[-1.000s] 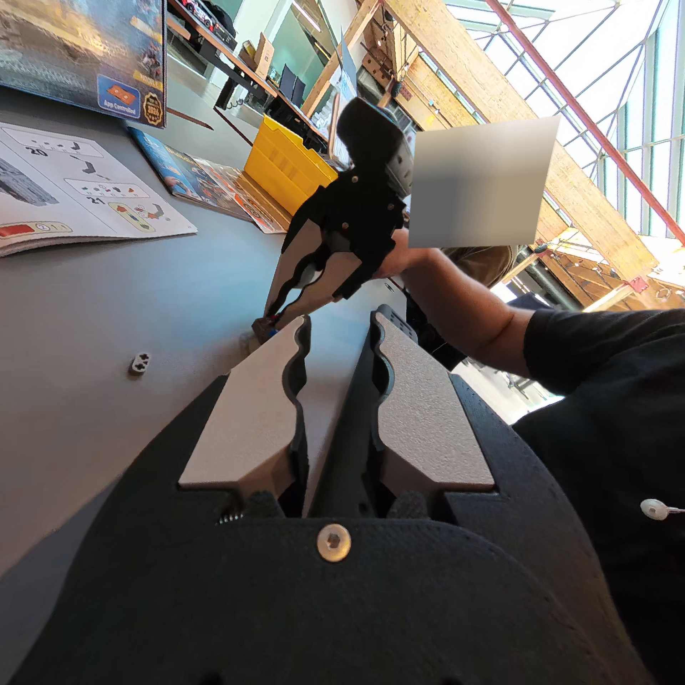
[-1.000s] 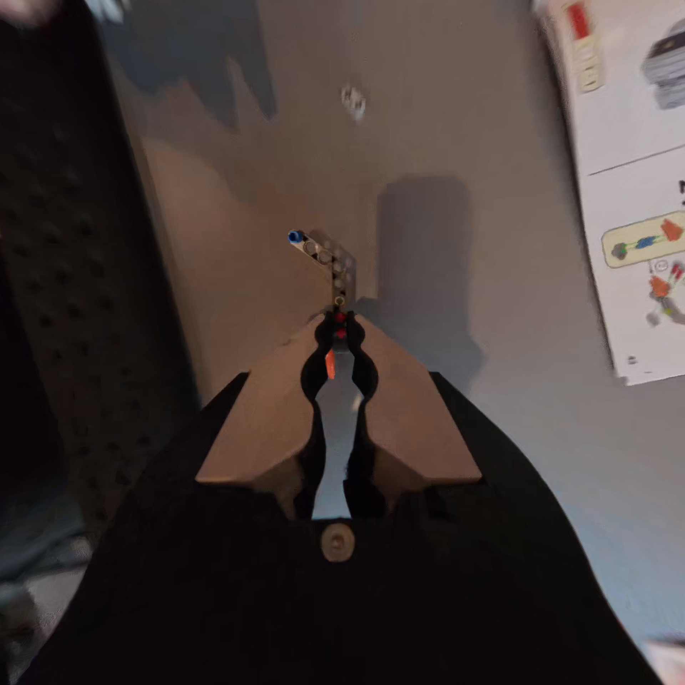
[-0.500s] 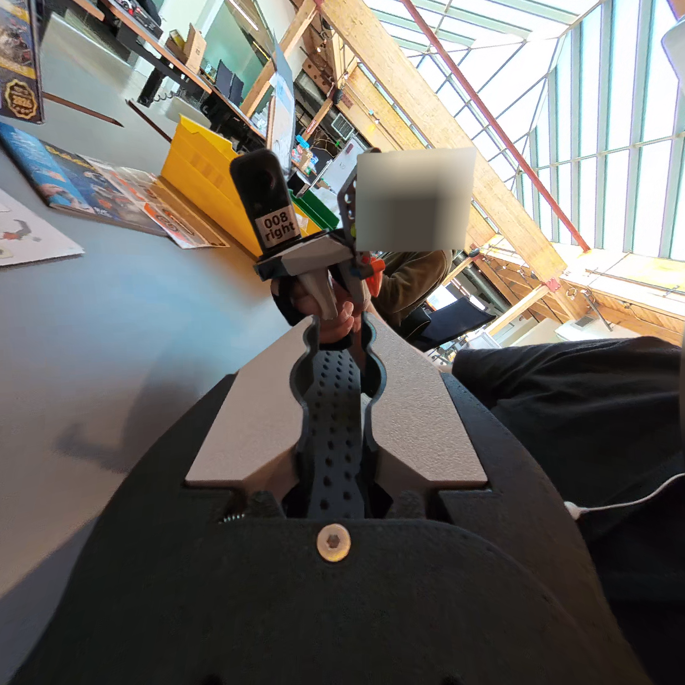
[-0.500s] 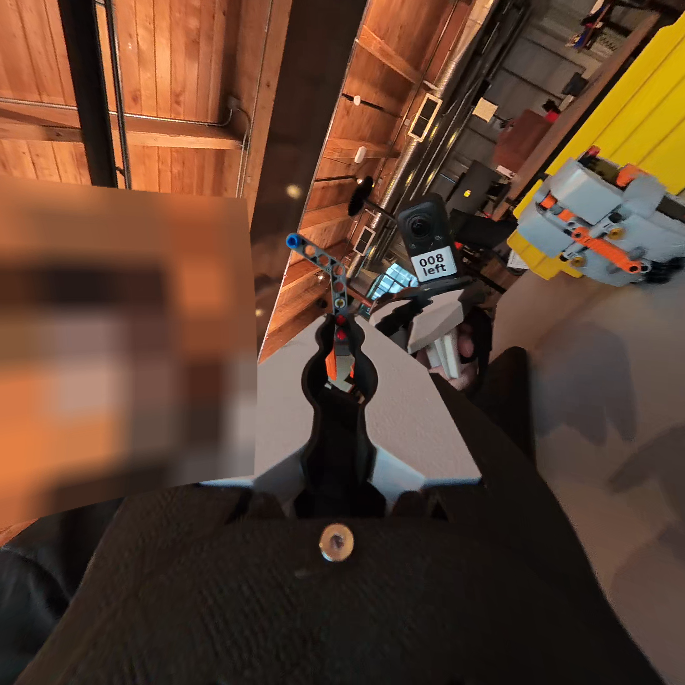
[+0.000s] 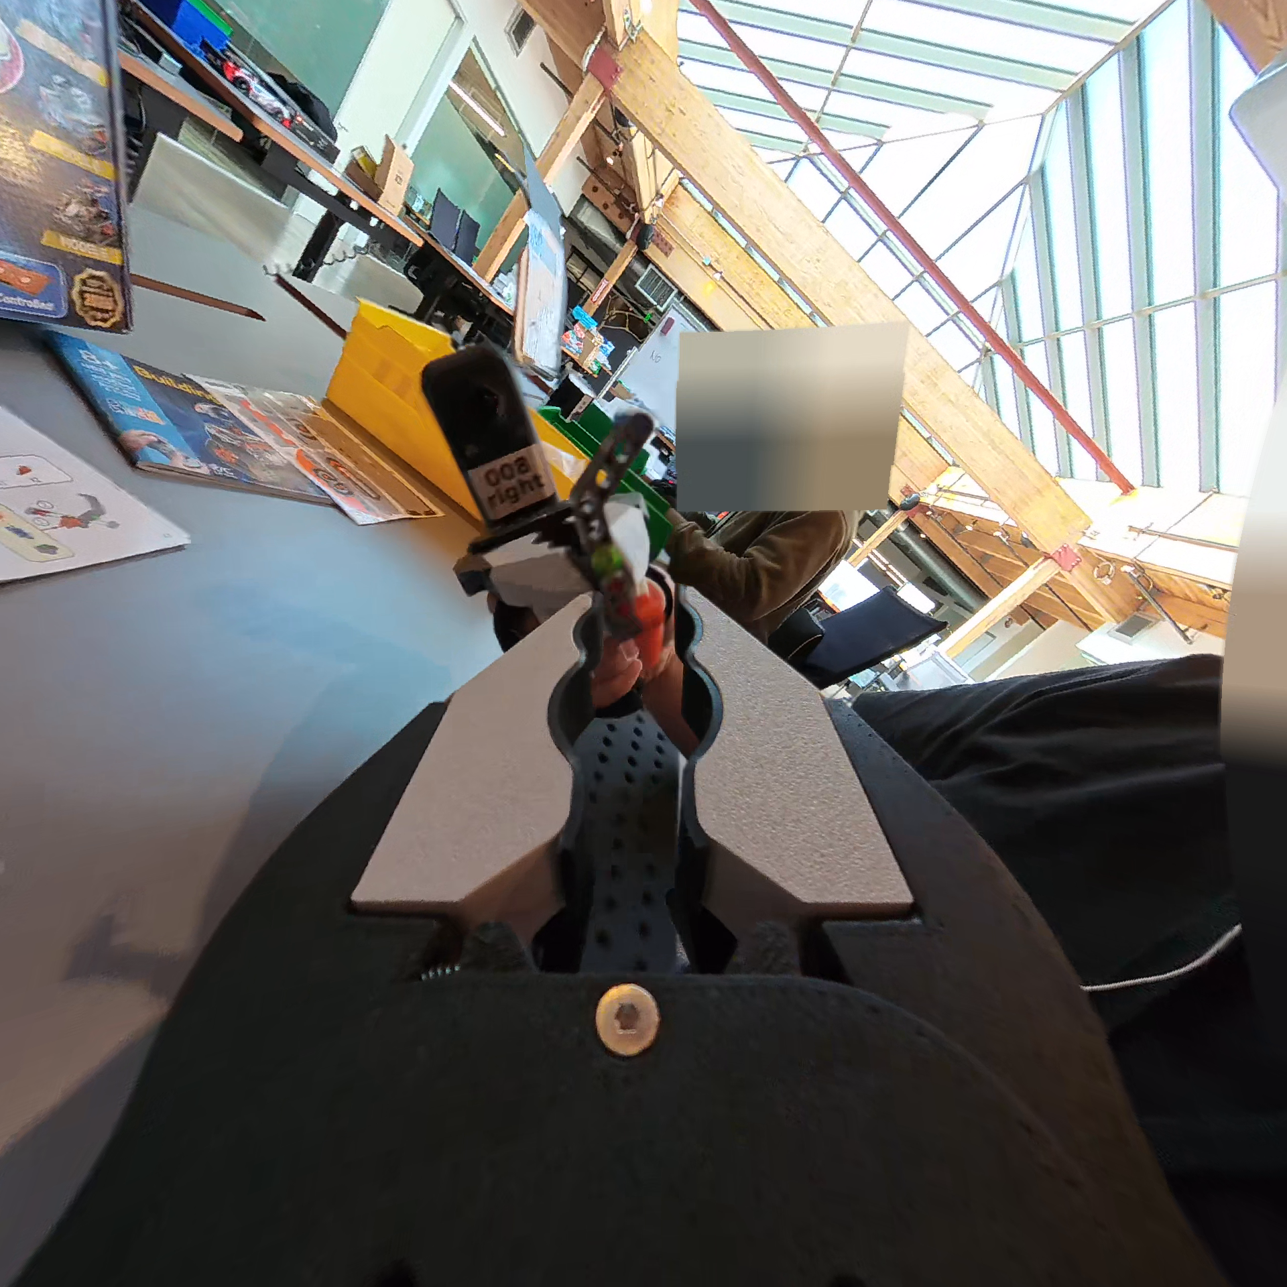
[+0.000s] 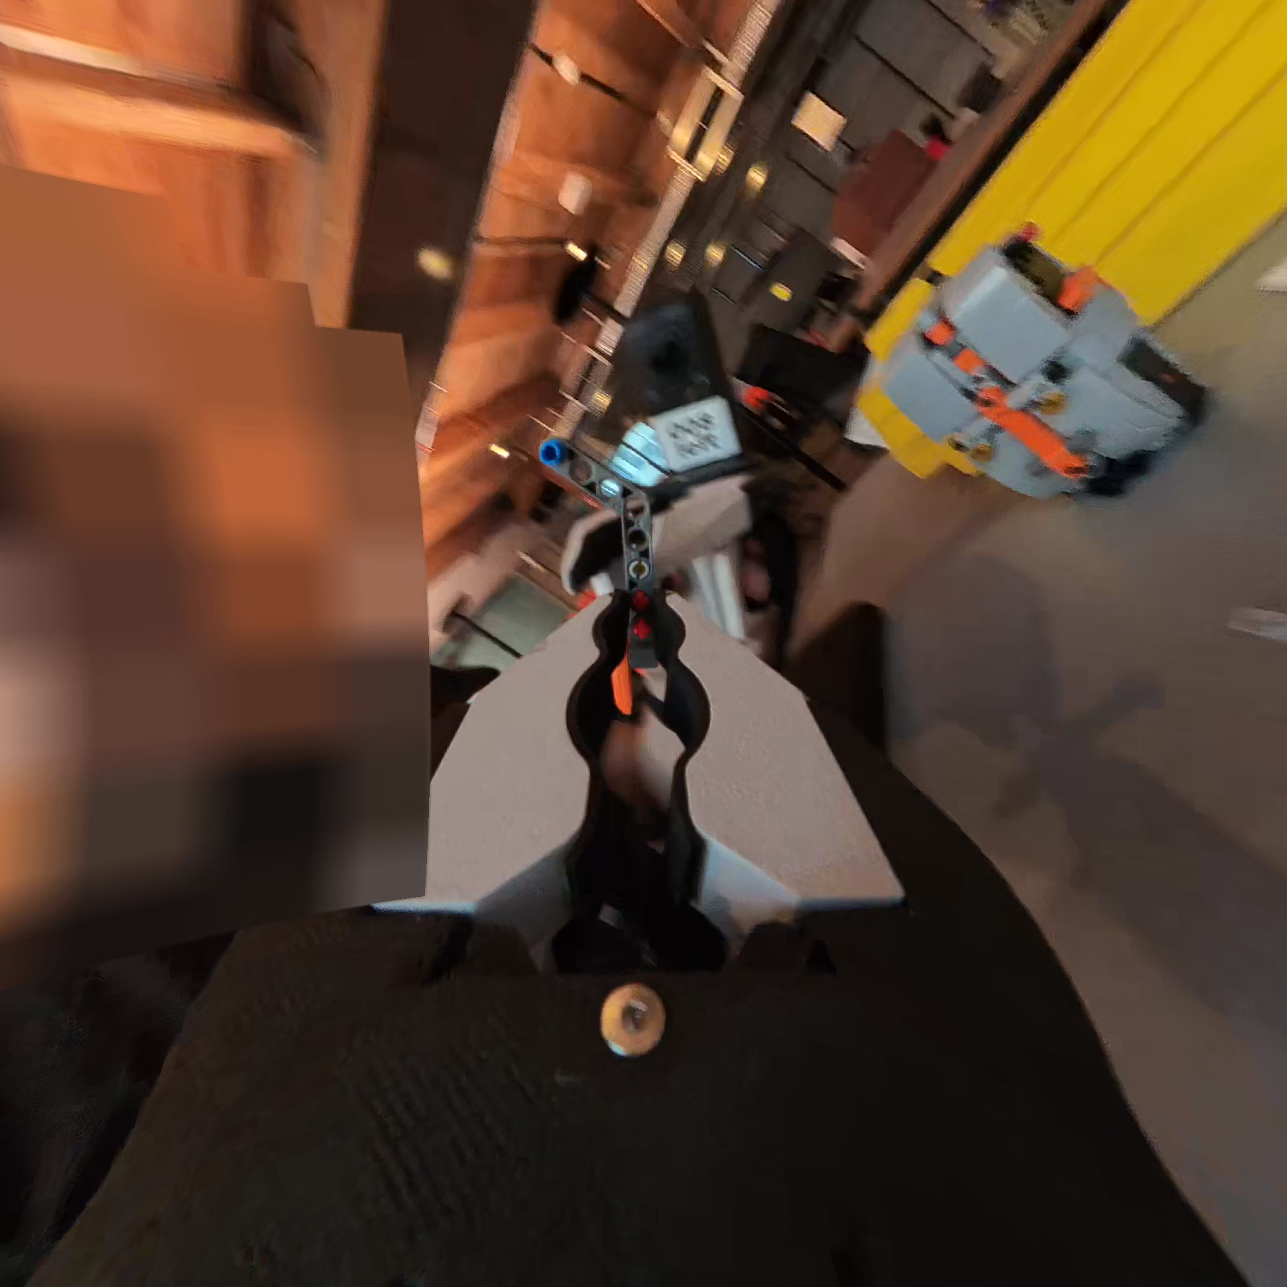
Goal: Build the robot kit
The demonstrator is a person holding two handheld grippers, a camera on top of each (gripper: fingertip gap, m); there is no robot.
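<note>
At far left, a printed cardboard box [image 5: 63, 174] stands on the grey counter [image 5: 244, 661], with a white instruction sheet [image 5: 69, 515], glossy booklets [image 5: 230, 439] and a yellow plastic bin [image 5: 390, 397] nearby; all bear print. The left gripper [image 5: 630, 613] is raised with its jaws partly open and nothing gripped. Between their tips sits the dark grey angled beam with holes [image 6: 630, 529], blue pin at its far end. The right gripper [image 6: 639, 606] pinches it with jaws closed; a white label sits under its camera. Far right stands a grey-and-orange brick model [image 6: 1031, 390].
</note>
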